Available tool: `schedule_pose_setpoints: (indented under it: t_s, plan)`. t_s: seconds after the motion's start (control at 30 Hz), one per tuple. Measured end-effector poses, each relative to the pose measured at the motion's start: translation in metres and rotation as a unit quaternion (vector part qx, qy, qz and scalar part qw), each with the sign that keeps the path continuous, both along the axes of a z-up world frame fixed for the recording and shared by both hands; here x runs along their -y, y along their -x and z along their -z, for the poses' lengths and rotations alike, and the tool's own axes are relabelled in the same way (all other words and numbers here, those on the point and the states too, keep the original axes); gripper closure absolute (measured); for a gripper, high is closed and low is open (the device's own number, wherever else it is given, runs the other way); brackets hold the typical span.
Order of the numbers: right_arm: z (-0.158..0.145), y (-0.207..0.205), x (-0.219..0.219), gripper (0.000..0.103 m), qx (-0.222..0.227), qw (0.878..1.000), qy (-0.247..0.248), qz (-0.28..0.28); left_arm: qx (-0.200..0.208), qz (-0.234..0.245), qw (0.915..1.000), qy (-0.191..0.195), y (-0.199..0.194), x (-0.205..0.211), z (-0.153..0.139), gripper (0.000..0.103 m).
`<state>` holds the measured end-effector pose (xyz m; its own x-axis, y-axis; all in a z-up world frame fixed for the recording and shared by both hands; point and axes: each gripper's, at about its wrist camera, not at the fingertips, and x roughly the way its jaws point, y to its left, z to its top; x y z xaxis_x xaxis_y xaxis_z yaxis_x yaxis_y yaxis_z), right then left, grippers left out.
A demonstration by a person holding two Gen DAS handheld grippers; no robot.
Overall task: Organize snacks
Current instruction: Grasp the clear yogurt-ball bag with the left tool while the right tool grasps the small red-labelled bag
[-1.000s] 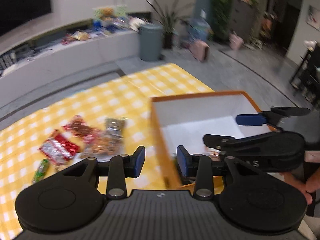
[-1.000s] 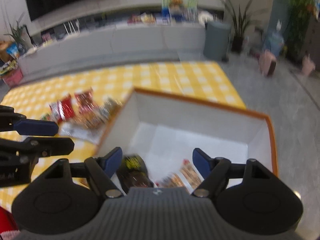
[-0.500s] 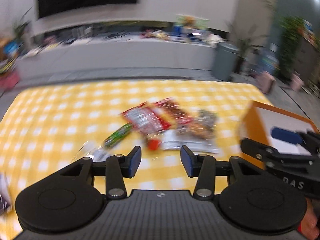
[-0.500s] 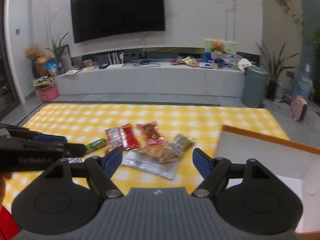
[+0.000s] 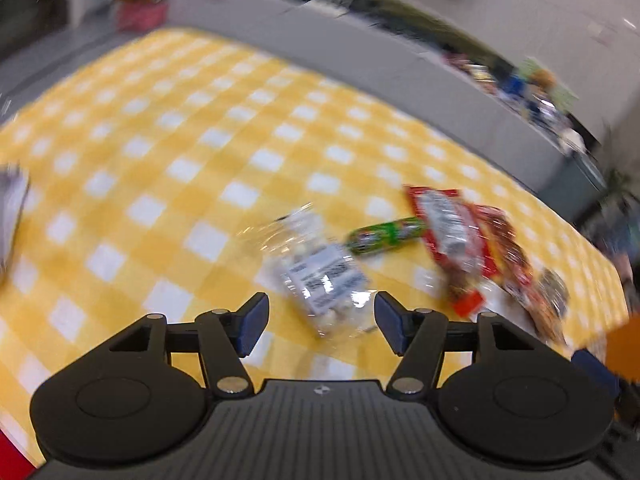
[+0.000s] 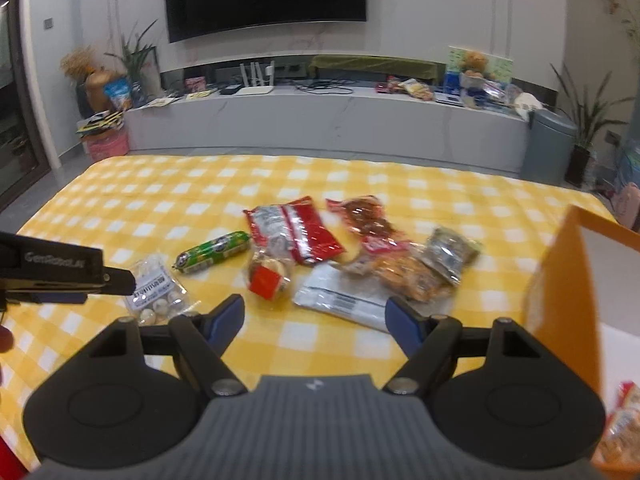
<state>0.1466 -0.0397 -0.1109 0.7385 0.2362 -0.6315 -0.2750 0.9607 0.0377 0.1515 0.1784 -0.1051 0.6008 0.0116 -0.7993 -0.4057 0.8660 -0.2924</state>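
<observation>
Loose snacks lie on the yellow checked cloth. My left gripper hangs low over a clear bag of small white sweets, its jaws opening; the bag lies just ahead of the gap, untouched by the pads. Beyond are a green sausage stick and a red packet. My right gripper is open and empty, short of a bun pack with a red label and a silver pouch. The orange box stands at the right.
More packets lie heaped between the pouch and the box; a snack lies inside the box. A white object sits at the cloth's left edge. A grey TV bench and a bin stand beyond the table.
Both views swung left from the box to the snack pile and sank toward the cloth. The left gripper's jaws widened and it rolled, now over the clear bag. The right jaws kept their width.
</observation>
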Motion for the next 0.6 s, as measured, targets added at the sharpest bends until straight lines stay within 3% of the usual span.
schedule_pose_setpoints:
  t_s: [0.17,0.3,0.43,0.6]
  plan:
    - [0.016,-0.033,-0.023,0.027,-0.006,1.0,0.021,-0.019,-0.007,-0.052,0.9981,0.032,-0.021,-0.008,0.01,0.031]
    - [0.026,-0.055,-0.04,0.027,-0.012,0.999,0.027,-0.029,-0.032,-0.076,0.9965,0.006,-0.038,-0.001,0.016,0.029]
    - [0.038,-0.071,-0.05,0.026,-0.026,0.999,0.029,-0.037,-0.052,-0.088,0.9948,0.005,-0.048,0.003,0.026,0.029]
    - [0.051,-0.08,-0.055,0.03,-0.024,0.998,0.038,-0.032,-0.058,-0.078,0.9951,-0.014,-0.058,0.014,0.029,0.019]
